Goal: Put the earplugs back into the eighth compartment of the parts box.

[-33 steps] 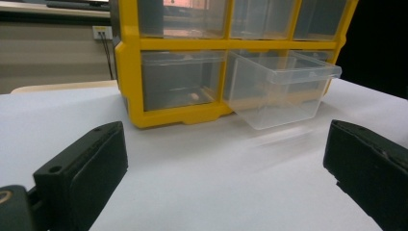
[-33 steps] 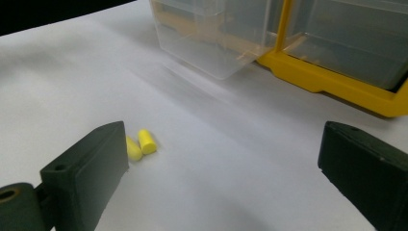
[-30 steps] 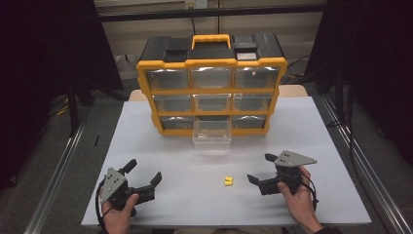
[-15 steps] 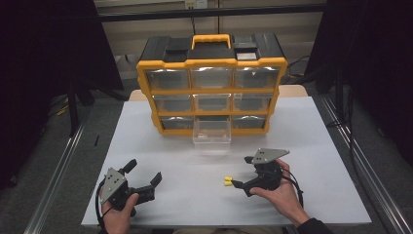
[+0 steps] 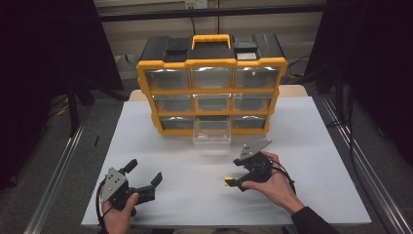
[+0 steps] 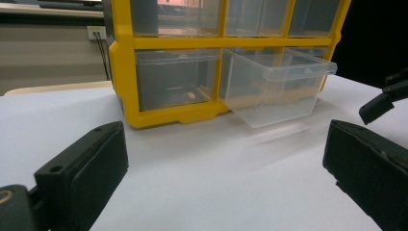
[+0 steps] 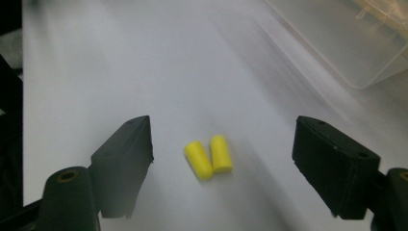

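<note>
Two small yellow foam plugs [image 7: 198, 160] lie side by side on the white table [image 5: 316, 146], seen in the high view as a yellow speck [image 5: 227, 181]. My right gripper [image 5: 237, 172] is open and tilted down over them, and in the right gripper view [image 7: 222, 126] the plugs sit between its spread jaws, touching neither. My left gripper [image 5: 144, 173] rests open near the front left of the table with nothing in it [image 6: 226, 144]. A clear drawer [image 5: 212, 131] is pulled out from the bottom row of the yellow and black organizer [image 5: 212, 63].
The organizer stands at the back middle of the table with several clear drawers shut. The pulled-out drawer [image 6: 279, 86] juts toward me, just behind the right gripper. A jaw of the right gripper [image 6: 385, 98] shows at the right edge of the left gripper view. Metal rails run along both table sides.
My right gripper has moved left and forward from the table's right side to the yellow plugs and now straddles them. The left gripper has stayed put.
</note>
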A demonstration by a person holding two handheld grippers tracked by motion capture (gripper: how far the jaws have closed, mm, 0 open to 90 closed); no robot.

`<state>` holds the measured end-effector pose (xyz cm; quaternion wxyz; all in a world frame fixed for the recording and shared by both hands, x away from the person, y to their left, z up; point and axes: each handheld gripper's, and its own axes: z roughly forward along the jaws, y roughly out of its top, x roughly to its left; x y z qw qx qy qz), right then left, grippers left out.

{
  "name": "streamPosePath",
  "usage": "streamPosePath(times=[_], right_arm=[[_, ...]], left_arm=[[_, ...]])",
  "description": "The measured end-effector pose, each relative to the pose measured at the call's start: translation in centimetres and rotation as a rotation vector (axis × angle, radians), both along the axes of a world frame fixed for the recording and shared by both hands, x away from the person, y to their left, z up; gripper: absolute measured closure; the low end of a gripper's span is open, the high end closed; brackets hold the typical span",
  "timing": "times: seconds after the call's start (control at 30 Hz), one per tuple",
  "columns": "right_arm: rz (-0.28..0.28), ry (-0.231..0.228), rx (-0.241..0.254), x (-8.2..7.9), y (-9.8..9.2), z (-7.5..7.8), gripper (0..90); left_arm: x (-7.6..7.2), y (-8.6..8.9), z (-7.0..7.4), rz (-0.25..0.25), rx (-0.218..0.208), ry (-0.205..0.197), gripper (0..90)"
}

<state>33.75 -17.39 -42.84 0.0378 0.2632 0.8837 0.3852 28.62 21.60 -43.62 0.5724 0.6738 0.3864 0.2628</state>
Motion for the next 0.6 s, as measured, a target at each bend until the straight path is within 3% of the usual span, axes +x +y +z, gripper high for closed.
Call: streamPosePath(times=[0.07, 0.17, 0.37, 0.47, 0.6], right_arm=[[0.009, 0.007, -0.027, 0.4, 0.2, 0.3, 22.5], [0.016, 0.031, -0.027, 1.1, 0.3, 0.5, 25.7], [0.055, 0.075, -0.086, 2.2, 0.9, 0.4, 30.3], [0.063, 0.075, -0.136, 2.5, 1.4, 0.2, 32.3], [0.084, 0.106, -0.159, 3.2, 1.8, 0.2, 39.1]], left_arm=[[0.0, 0.0, 0.0, 0.000, 0.000, 0.000, 2.1], [0.0, 0.0, 0.0, 0.000, -0.001, 0.000, 2.1], [0.0, 0.0, 0.0, -0.001, 0.005, 0.002, 2.1], [0.1, 0.0, 0.0, -0.007, 0.002, 0.002, 2.1], [0.1, 0.0, -0.1, -0.008, 0.005, 0.005, 2.1]])
